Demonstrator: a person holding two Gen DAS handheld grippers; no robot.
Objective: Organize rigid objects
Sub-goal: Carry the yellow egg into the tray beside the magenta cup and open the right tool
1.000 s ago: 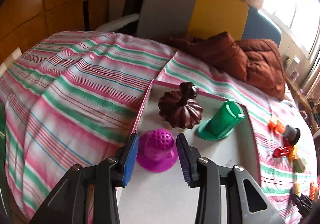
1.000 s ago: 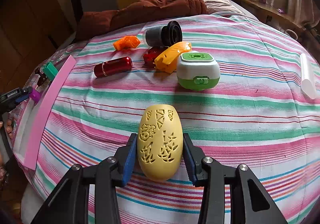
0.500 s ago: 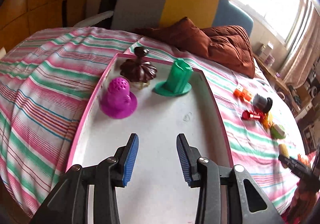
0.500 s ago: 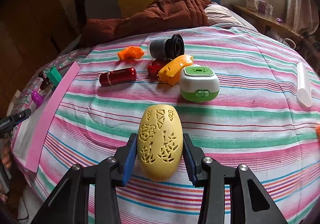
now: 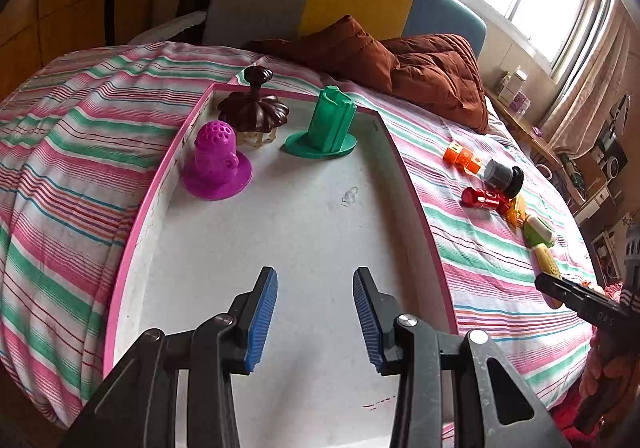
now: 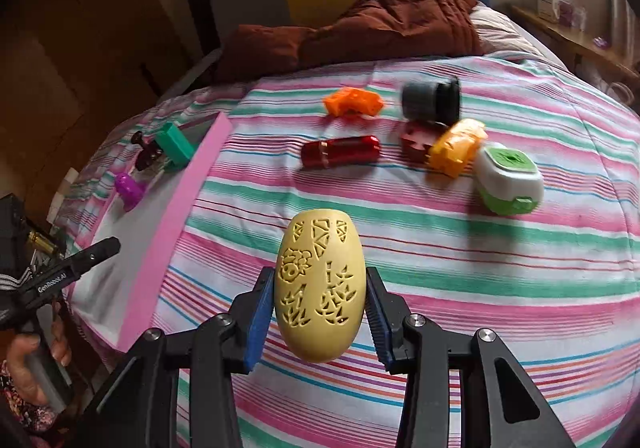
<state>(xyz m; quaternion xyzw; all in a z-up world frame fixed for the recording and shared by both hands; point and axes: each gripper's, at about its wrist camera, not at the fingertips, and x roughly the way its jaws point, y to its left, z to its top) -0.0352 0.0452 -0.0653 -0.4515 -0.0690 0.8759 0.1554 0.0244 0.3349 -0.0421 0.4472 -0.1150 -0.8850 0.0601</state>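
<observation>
While the left gripper (image 5: 315, 314) hung open over the tray (image 5: 404, 168), the right gripper (image 6: 319, 314) squeezed the yellow egg (image 6: 319, 288) by its sides above the bed; it looked hard, light and smooth.

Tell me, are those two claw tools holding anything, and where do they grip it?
The right gripper pinches a yellow carved egg across its lower sides. The left gripper holds nothing.

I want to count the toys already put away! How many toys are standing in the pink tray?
3. The purple toy stands near the tray's left wall, the brown toy at the far corner, the green toy to its right. None looks hidden.
</observation>
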